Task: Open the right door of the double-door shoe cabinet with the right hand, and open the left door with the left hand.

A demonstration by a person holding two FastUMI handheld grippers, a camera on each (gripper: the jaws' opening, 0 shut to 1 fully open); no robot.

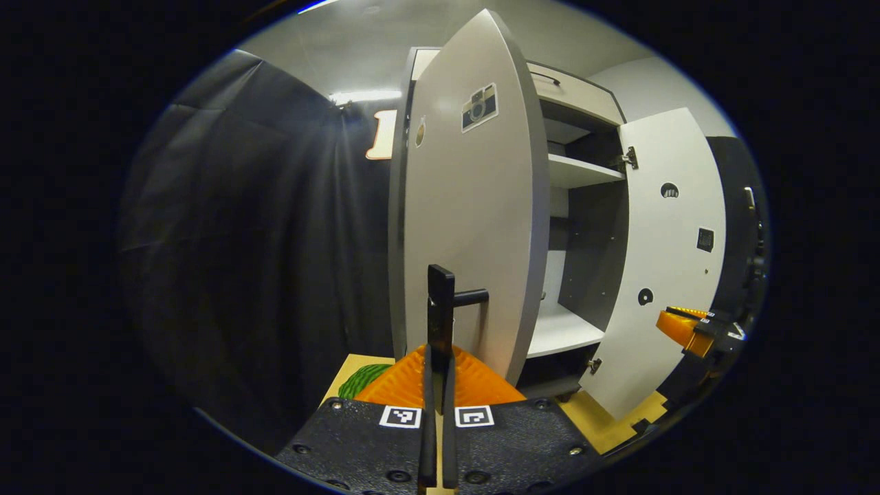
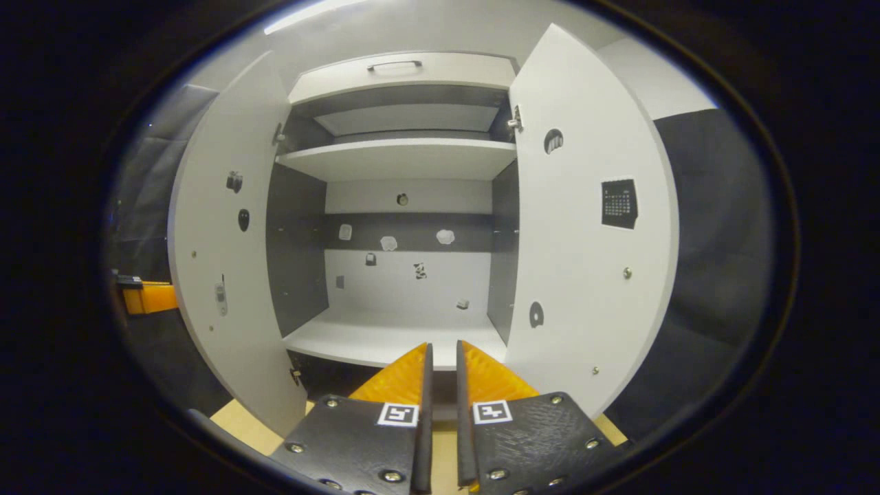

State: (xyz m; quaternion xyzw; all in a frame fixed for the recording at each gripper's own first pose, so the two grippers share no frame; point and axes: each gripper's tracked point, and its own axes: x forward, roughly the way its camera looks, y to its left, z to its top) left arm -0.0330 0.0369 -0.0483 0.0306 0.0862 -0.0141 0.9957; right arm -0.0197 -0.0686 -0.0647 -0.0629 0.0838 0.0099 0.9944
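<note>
We see the shoe cabinet [image 2: 405, 158] straight ahead with the left door [image 1: 474, 206] and the right door [image 2: 584, 227] both swung wide. Our left tool [image 1: 438, 357] is clamped on the black door handle [image 1: 443, 302]. Our right tool [image 2: 440, 364] holds nothing, fingers [image 2: 399, 381] narrowly apart, facing the bottom shelf [image 2: 385, 340].

Both doors of the shoe cabinet [image 2: 405, 69] are swung wide open now. Left door [image 2: 223, 247] and right door [image 2: 591, 227] are pale grey with small stickers; 2 white shelves sit bare inside. Left door's black handle [image 1: 454, 302] sticks out.
</note>
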